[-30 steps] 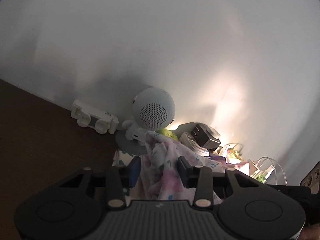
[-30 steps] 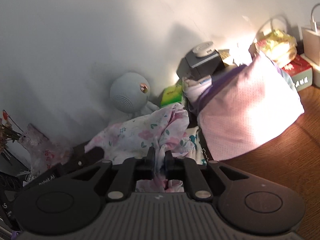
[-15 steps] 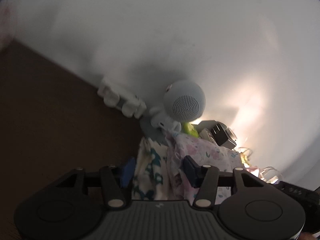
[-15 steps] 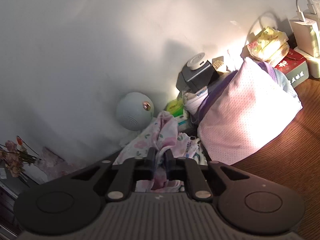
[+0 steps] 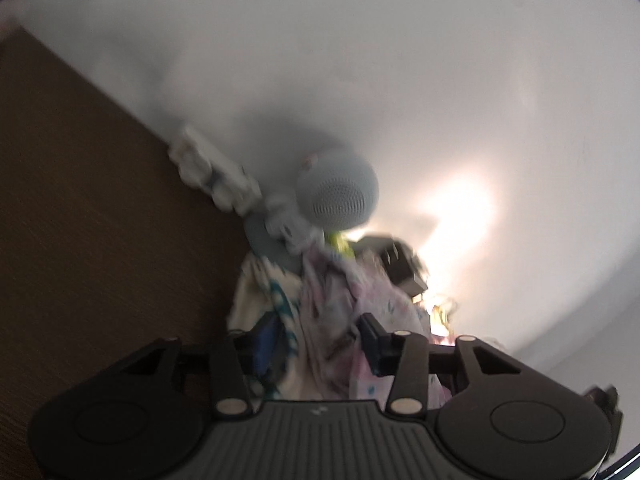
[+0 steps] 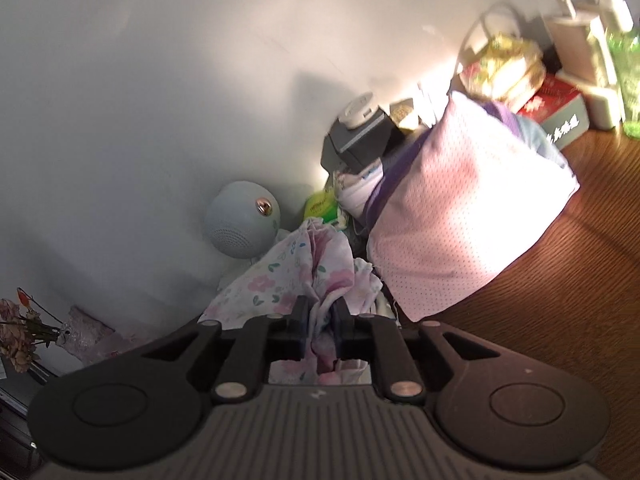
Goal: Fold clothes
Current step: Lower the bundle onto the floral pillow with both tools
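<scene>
A floral garment (image 6: 296, 276) lies bunched on a wooden table (image 5: 80, 240) near the wall, running toward twelve o'clock from both tools. The right gripper (image 6: 320, 316) pinches a narrow fold, its jaws easing apart. The left gripper (image 5: 316, 340), half spread and closing, straddles a thicker bunch; whether its pads press is unclear.

White characters mark the red-and-grey box (image 6: 560, 114), too blurred to read.
</scene>
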A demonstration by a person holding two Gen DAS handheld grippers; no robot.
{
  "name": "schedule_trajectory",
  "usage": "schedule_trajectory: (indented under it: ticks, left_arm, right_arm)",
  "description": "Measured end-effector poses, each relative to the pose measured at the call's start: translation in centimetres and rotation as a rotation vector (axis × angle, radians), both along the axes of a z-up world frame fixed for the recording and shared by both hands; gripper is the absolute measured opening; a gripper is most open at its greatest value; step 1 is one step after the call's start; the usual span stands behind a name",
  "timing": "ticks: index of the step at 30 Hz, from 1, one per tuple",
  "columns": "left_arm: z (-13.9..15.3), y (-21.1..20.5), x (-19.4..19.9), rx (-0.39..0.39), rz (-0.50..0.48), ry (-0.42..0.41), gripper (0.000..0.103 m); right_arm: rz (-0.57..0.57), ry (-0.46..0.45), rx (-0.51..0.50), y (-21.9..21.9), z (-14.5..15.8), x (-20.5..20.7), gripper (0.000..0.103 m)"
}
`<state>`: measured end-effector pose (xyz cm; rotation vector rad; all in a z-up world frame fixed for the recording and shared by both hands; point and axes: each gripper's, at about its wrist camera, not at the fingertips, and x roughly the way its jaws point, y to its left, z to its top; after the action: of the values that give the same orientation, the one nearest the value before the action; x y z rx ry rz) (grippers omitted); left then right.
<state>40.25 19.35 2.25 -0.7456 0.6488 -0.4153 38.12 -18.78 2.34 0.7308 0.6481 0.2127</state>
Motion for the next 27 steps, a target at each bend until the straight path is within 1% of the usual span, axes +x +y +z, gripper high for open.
schedule_trajectory:
  ticks: [2,4,5,6,8,9,11,13,14,15,17,18,19,20,21,24,27]
  left_arm:
    - [0.5,0.6,-0.1,-0.009,0.016,-0.009,0.044]
    - [0.9,0.8,-0.2,-0.016,0.024,-0.02,0.044]
    - [1.0,0.5,-0.3,-0.014,0.014,-0.026,0.044]
    - [1.2,0.1,-0.3,-0.011,0.004,-0.032,0.044]
    - [1.5,-0.8,-0.2,-0.002,-0.038,-0.037,0.045]
    - [1.4,-1.1,-0.1,-0.005,-0.053,-0.031,0.047]
    - [1.1,-1.7,0.2,-0.015,-0.08,-0.021,0.05]
    - [0.4,-2.0,0.4,-0.068,-0.078,-0.016,0.047]
    - [0.1,-2.3,0.7,-0.089,-0.084,-0.01,0.042]
    - [-0.2,-2.5,0.9,-0.106,-0.086,-0.006,0.029]
    - [0.4,-2.3,0.6,-0.123,-0.067,-0.048,0.025]
    - [0.8,-2.2,0.5,-0.136,-0.06,-0.077,0.02]
    - [1.3,-2.0,0.3,-0.15,-0.064,-0.109,0.018]
    - [1.8,-1.9,0.1,-0.157,-0.068,-0.137,0.018]
    - [2.3,-2.0,0.0,-0.136,-0.071,-0.149,0.017]
    - [2.5,-2.1,0.1,-0.077,-0.051,-0.147,0.017]
    - [1.0,-2.0,1.1,-0.044,-0.044,-0.054,0.02]
  right_arm:
    - [0.009,-0.054,-0.05,0.1,1.3,-1.2,0.022]
    - [0.021,-0.128,-0.165,0.9,2.9,-2.6,0.033]
    - [0.031,-0.156,-0.218,1.3,3.5,-3.1,0.04]
    - [0.042,-0.171,-0.261,1.8,3.8,-3.3,0.04]
    - [0.061,-0.133,-0.29,2.4,3.6,-2.8,0.037]
    - [0.062,-0.098,-0.273,2.3,3.0,-2.4,0.03]
    - [0.071,-0.057,-0.208,2.0,2.0,-1.8,0.022]
    - [0.087,-0.044,-0.13,1.7,1.3,-1.4,0.022]
    - [0.087,-0.033,-0.101,1.6,1.1,-1.2,0.021]
    - [0.086,-0.027,-0.071,1.4,1.0,-1.0,0.016]
    - [0.089,-0.034,-0.011,1.1,1.1,-0.9,0.01]
    - [0.091,-0.037,0.02,1.0,1.2,-0.8,0.008]
    - [0.093,-0.042,0.041,0.9,1.3,-0.8,0.008]
    - [0.098,-0.051,0.04,1.2,1.5,-0.8,0.008]
    - [0.103,-0.059,0.038,1.5,1.6,-0.8,0.007]
    - [0.112,-0.05,0.024,2.5,1.5,-0.8,0.007]
    - [0.088,-0.014,-0.043,3.0,0.6,-0.8,0.007]
